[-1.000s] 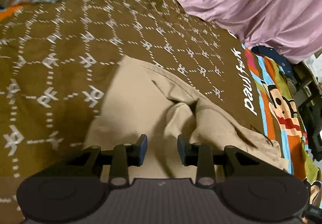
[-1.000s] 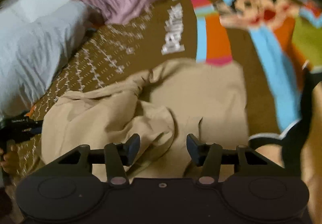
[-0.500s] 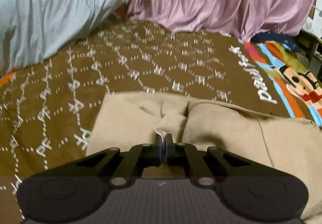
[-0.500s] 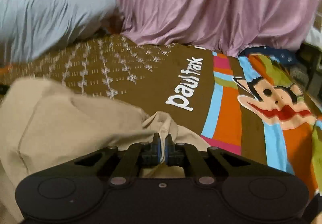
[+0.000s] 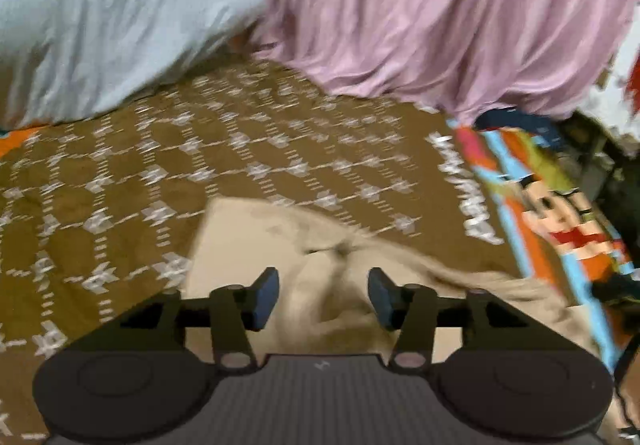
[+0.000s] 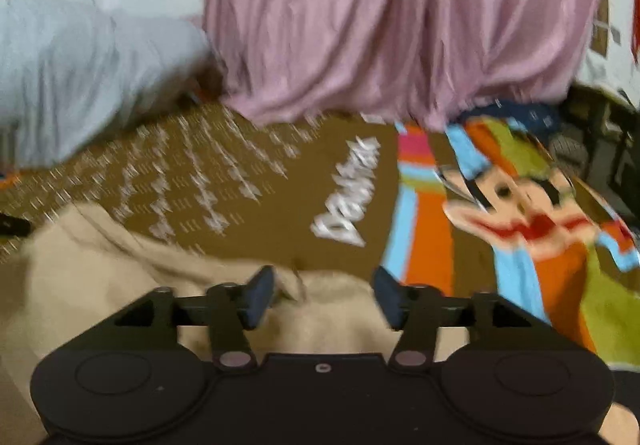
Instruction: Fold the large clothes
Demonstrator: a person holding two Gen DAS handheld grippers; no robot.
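A beige garment [image 5: 256, 241] lies bunched on a brown patterned bedspread [image 5: 160, 165]. In the left wrist view my left gripper [image 5: 323, 297] hangs over its rumpled far edge, jaws opening. A fold of cloth rises between the blue pads [image 5: 266, 295], which do not press on it. In the right wrist view the same garment [image 6: 100, 277] spreads to the left, and my right gripper [image 6: 324, 299] stands over its right end, jaws opening, with cloth below and between the pads but not pinched. Both views are blurred by motion.
A pink draped cloth [image 5: 420, 17] and a pale blue pillow [image 5: 100, 17] bound the far side of the bed. A colourful cartoon print [image 6: 520, 213] covers the bedspread's right part. Dark furniture [image 6: 600, 149] stands beyond the right edge.
Both grippers shut on pinches of the beige garment half a second ago, then let go. Both now stand open, drawn back a little, with the cloth dropped to the bed.
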